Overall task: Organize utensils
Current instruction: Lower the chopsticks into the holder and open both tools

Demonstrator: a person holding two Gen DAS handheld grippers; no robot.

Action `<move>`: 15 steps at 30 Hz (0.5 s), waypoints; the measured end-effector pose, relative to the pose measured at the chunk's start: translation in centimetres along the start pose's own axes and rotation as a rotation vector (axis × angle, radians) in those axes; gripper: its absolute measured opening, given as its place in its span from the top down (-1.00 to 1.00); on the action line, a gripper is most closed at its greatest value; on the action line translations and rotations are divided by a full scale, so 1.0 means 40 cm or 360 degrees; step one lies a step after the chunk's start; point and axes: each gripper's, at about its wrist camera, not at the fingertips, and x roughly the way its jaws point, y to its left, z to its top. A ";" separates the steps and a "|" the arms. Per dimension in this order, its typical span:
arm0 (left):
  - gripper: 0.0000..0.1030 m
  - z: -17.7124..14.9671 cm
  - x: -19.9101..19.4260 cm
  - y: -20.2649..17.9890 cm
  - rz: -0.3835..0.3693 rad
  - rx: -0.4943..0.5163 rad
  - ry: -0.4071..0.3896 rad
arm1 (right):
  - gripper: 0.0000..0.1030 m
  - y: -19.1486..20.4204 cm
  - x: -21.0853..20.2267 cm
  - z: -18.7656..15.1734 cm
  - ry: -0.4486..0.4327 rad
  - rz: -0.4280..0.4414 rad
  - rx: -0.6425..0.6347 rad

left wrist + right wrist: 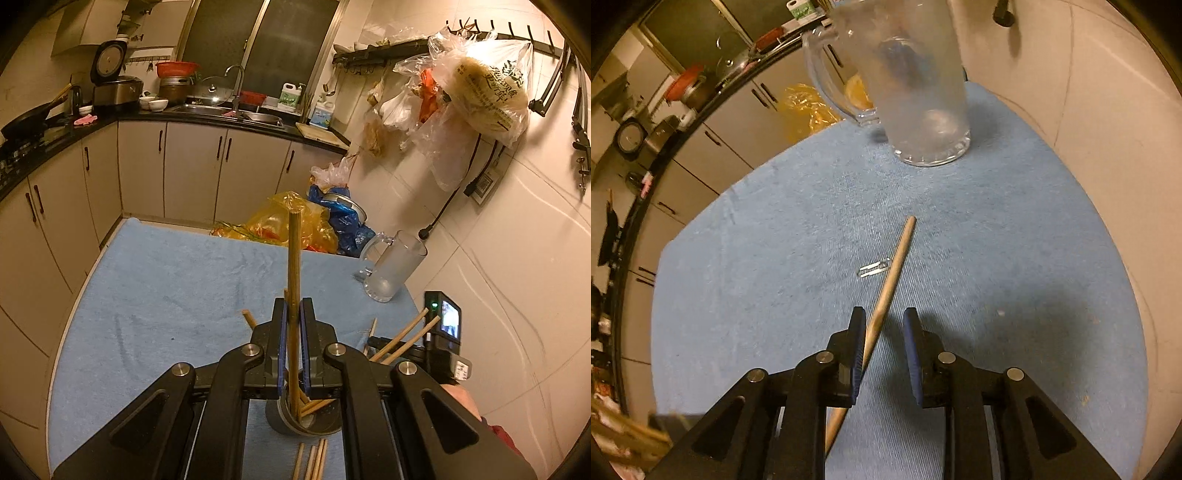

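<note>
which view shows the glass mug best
The right wrist view: the mug fills the upper middle, close enough to show its handle, frosted wall and ribbed base on the blue cloth, though its rim is cut off. The left wrist view shows the whole mug but small, near the cloth's far right edge.

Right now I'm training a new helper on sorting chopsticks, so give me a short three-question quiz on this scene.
1. True or false: the left gripper is shut on an upright chopstick.
2. The glass mug on the blue towel holds: A) chopsticks B) spoons C) no utensils.
3. Fill in: the right gripper has open jaws, and a chopstick lies between them, tip toward the ____.

Key: 1 true; 2 C; 3 mug.
</note>
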 end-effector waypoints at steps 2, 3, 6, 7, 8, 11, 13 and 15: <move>0.88 0.001 0.004 0.003 -0.0001 -0.0005 0.0001 | 0.57 0.023 0.023 -0.008 0.0012 -0.0042 -0.0054; 0.88 0.000 0.006 0.005 -0.0004 -0.0006 0.0003 | 0.58 0.029 0.033 -0.007 0.0030 -0.0064 -0.0070; 0.88 -0.001 0.012 0.005 -0.0001 -0.0007 0.0010 | 0.76 0.049 0.044 -0.013 0.0010 -0.0157 -0.0138; 0.88 -0.001 0.013 0.004 -0.0001 -0.0007 0.0012 | 0.79 0.047 0.044 -0.014 0.0015 -0.0154 -0.0134; 0.88 -0.003 0.014 0.002 0.0001 -0.0005 0.0013 | 0.84 0.033 0.040 -0.014 0.0026 -0.0126 -0.0094; 0.88 -0.006 0.016 0.000 0.0005 -0.0001 0.0014 | 0.87 -0.008 0.007 -0.024 0.0002 -0.0051 0.0004; 0.88 -0.011 0.016 0.002 0.0011 -0.0005 0.0018 | 0.87 -0.027 -0.025 -0.036 -0.0040 0.0015 0.0048; 0.88 -0.014 0.020 0.002 0.0014 -0.0013 0.0025 | 0.87 -0.049 -0.089 -0.052 -0.0125 0.0071 0.0100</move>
